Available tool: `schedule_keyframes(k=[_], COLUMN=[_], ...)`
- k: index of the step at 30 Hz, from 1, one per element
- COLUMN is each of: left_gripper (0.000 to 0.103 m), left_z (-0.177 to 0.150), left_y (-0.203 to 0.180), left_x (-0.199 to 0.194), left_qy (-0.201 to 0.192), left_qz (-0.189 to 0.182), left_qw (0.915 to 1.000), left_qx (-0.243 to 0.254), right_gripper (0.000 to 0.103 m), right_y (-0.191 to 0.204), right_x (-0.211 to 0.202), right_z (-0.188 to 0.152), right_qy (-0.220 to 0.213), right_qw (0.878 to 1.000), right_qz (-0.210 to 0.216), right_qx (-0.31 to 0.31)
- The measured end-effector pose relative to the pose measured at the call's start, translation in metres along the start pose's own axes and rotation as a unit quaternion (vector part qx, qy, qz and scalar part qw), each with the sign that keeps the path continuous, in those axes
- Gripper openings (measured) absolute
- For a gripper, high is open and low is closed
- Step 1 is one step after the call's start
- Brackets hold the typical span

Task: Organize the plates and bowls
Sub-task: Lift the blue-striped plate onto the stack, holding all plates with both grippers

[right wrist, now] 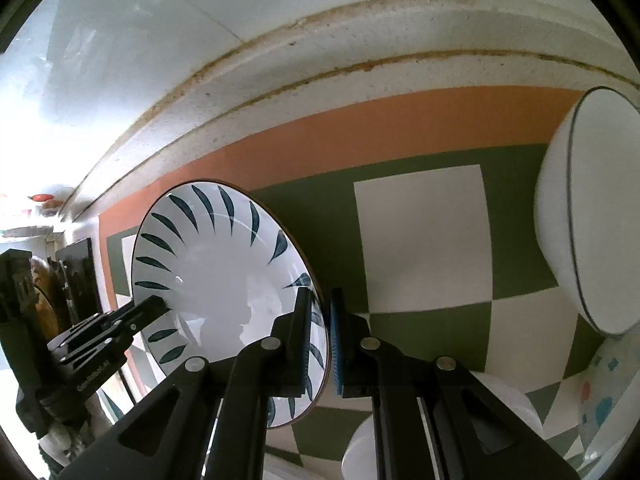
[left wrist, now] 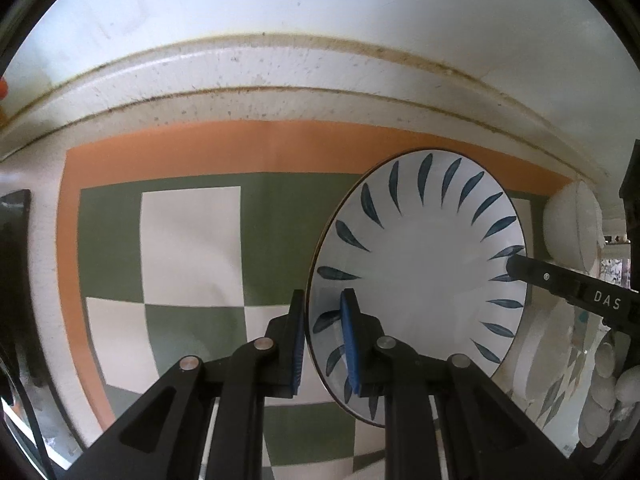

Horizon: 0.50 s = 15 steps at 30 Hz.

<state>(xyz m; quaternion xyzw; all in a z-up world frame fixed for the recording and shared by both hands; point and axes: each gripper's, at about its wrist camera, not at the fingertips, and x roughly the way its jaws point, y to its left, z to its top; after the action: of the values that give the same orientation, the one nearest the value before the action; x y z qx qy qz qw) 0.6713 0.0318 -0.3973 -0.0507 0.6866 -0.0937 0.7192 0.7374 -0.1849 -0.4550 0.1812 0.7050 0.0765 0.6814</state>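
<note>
Both grippers clamp opposite rims of the leaf-patterned plate (left wrist: 420,264), held above the green-and-white checkered mat (left wrist: 192,240): the left gripper (left wrist: 324,344) on one edge, the right gripper (right wrist: 320,340) on the other. A white bowl (right wrist: 592,216), seemingly tilted, sits near the mat's edge.

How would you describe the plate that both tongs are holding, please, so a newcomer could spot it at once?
Over the green-and-white checked mat with an orange border, between the left tongs and right tongs, sits the round white ceramic plate. Unlike the plain white bowl nearby, dark blue leaf strokes ring its rim.
</note>
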Motion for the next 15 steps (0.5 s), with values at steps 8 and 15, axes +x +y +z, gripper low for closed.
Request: schedule_keyframes(k=[8, 15], left_gripper=[0.015, 0.015], left_z=[-0.033, -0.073], left_y=[-0.001, -0.007], left_x=[-0.043, -0.077], left_qy=[-0.017, -0.033], left_qz=[-0.004, 0.000], left_qw=[0.9998, 0.9994], left_qx=[0.006, 0.012], right_gripper=[0.009, 0.009], right_y=[0.008, 0.020], right_x=[-0.044, -0.073], right_z=[-0.036, -0.095], right_qy=[-0.011, -0.013], right_qw=[1.000, 0.998], right_qz=[0.013, 0.028], right_qx=[-0.025, -0.047])
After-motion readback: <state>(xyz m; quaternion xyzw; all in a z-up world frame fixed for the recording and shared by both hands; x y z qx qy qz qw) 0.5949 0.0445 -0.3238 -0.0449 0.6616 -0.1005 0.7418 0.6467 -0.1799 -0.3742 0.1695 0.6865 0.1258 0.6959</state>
